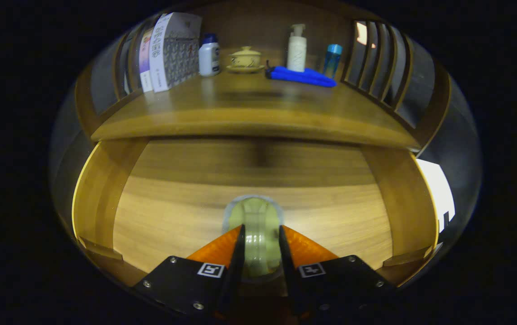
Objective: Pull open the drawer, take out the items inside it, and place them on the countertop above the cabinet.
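1. Nearest of all, the gripper [260, 232] sits low over the open drawer [173, 212], one pair of fingers parted only narrowly.
2. Between those fingers is one pale green, glassy round item [255, 225], a cup or small jar by the look of it; I cannot tell which. Both fingers press its sides, so the tongs are clenched on it.
3. That item stands on the drawer's wooden floor, roughly midway between the left and right walls, toward the near end.
4. Just past it the drawer floor runs back into shadow under the countertop [249, 113].
5. Up on the countertop, counting left to right along the far side: two upright boxes [170, 49] leaning together at far left.
6. Next, one white bottle with a dark cap [209, 55].
7. Then one lidded tea bowl on a saucer [245, 58], near the middle.
8. Right of it, one folded blue cloth [303, 76] lying flat.
9. Behind the cloth, one white pump bottle [297, 48].
10. At far right, one blue tumbler [332, 59], just beside the slatted side rail [376, 58].
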{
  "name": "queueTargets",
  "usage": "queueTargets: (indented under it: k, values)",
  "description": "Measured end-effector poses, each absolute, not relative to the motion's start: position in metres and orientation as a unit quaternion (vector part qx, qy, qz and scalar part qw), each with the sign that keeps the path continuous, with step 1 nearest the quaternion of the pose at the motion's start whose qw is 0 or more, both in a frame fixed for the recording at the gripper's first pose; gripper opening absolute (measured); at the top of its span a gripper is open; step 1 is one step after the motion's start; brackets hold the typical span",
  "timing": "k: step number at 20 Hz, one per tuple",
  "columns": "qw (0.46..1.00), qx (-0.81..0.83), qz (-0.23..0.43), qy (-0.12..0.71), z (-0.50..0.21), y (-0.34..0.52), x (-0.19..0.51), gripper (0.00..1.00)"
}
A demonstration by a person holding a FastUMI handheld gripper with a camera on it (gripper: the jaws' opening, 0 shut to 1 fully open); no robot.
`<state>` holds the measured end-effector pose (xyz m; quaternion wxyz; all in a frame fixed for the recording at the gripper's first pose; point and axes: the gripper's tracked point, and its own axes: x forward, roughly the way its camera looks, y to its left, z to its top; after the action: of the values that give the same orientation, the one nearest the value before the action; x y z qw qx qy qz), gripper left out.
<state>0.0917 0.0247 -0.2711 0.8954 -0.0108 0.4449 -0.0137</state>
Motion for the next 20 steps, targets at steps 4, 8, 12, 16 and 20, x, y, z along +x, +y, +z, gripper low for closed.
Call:
queueTargets:
  k: [4,8,12,16,20]
  values:
    - [0.901,-0.003,-0.022,0.433,-0.270,0.023,0.092,0.22]
    - [0.918,0.025,-0.033,0.393,-0.252,0.014,0.086,0.12]
    - [0.939,0.038,-0.042,0.338,-0.219,-0.006,0.086,0.11]
    - [0.947,0.040,-0.061,0.312,-0.189,-0.026,0.075,0.11]
    - [0.961,0.048,-0.064,0.264,-0.146,-0.031,0.082,0.11]
